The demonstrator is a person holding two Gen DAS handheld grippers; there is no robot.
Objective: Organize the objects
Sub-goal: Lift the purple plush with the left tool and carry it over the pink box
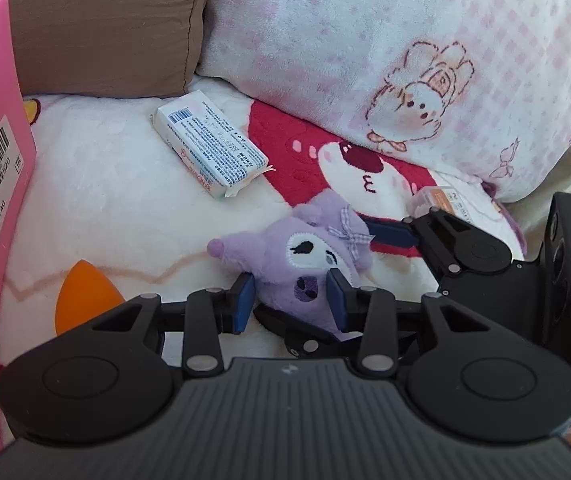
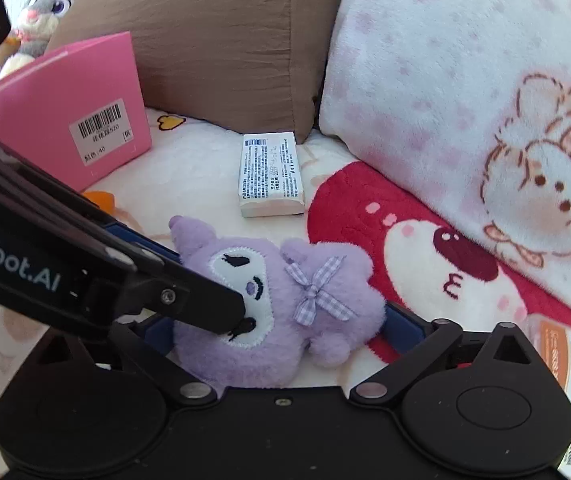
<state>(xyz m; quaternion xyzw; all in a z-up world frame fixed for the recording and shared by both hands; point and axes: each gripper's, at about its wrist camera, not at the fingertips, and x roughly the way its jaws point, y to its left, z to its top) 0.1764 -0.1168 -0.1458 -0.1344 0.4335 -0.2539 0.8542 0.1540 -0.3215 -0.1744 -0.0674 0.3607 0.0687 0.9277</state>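
Observation:
A purple plush toy (image 1: 309, 256) with a gingham bow lies on the white and red blanket (image 1: 125, 184). My left gripper (image 1: 291, 300) has its blue pads on both sides of the toy's lower body, closed against it. My right gripper (image 2: 277, 328) is spread wide around the same toy (image 2: 285, 304), with its pads at the toy's sides; in the left wrist view it reaches in from the right. A white soap-like packet (image 1: 209, 148) lies beyond the toy, also in the right wrist view (image 2: 271, 174).
A pink box (image 2: 65, 120) with a barcode label stands at the left. A brown pillow (image 2: 225, 40) and a pink patterned pillow (image 2: 465, 80) lean at the back. A small orange-labelled packet (image 2: 565, 356) lies at the right. An orange object (image 1: 85, 296) lies at the left.

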